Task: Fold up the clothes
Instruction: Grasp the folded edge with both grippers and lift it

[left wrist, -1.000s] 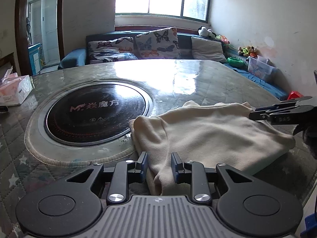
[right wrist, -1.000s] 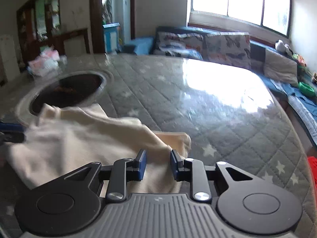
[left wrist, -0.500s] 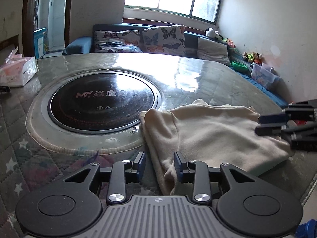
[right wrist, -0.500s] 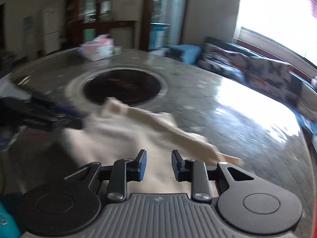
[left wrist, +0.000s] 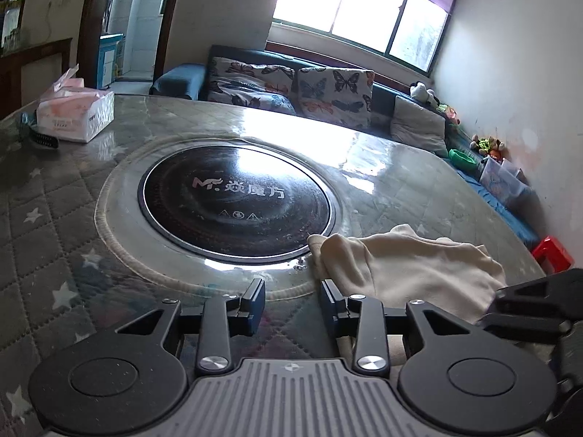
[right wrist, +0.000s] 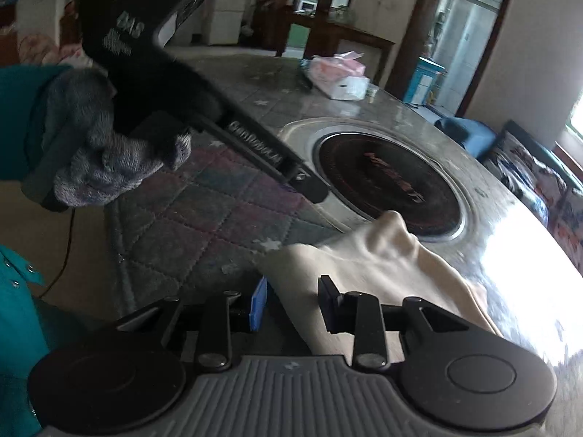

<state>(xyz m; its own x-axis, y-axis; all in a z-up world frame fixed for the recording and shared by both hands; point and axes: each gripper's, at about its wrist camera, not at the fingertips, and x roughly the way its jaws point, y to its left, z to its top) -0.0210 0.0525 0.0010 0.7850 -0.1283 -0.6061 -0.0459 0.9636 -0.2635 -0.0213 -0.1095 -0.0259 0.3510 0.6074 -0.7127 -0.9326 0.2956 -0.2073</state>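
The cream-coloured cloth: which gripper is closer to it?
Right. The right gripper has the folded cream cloth between its open fingers; the left gripper sits open just beside the cloth's left edge.

Home living room: cushioned sofa, hotpot table.

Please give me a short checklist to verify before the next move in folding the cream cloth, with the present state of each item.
1. Left tongs open: ok, a wide gap stands between the fingers.
2. Left tongs free of cloth: ok, only the table shows in the gap; the cream cloth lies to their right.
3. Right tongs open: ok.
4. Cloth edge within the right tongs: cannot tell; the edge lies between the fingers, but the height is unclear.
5. Cloth folded flat: not ok, a raised hump remains near the black cooktop.
6. Tissue box away from the cloth: ok.
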